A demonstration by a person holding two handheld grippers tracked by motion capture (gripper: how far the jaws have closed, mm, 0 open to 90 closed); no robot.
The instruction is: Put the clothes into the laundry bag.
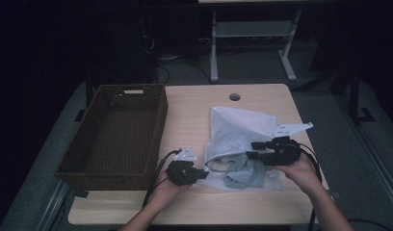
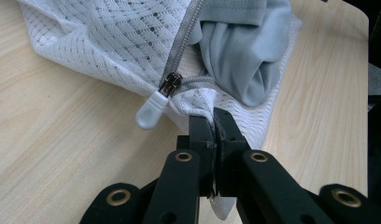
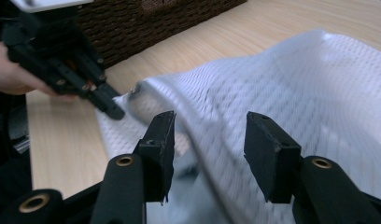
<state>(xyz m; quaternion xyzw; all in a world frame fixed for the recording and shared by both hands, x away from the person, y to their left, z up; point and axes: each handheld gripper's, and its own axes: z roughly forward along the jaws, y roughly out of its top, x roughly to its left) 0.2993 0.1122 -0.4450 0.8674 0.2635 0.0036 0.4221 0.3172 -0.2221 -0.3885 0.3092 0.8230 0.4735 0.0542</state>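
Note:
A white mesh bag (image 1: 238,127) lies on the wooden table (image 1: 194,106), its zipper partly undone. A grey garment (image 1: 245,172) spills from its opening. My left gripper (image 2: 215,121) is shut on the bag's mesh edge just beside the white zipper pull (image 2: 149,113); the grey garment (image 2: 244,56) bulges out beyond it. In the high view my left gripper (image 1: 203,172) sits at the bag's near left corner. My right gripper (image 3: 209,135) stands open, with the bag's upper mesh layer (image 3: 291,79) lying blurred between its jaws and no pad pressing on it. It hovers over the bag's opening, my right gripper (image 1: 252,149) pointing left.
A dark wicker basket (image 1: 115,137) stands on the table's left side, close to my left hand. A cable hole (image 1: 234,96) sits near the far edge. Bare wood runs between the basket and the bag. Dark floor and desk legs lie beyond.

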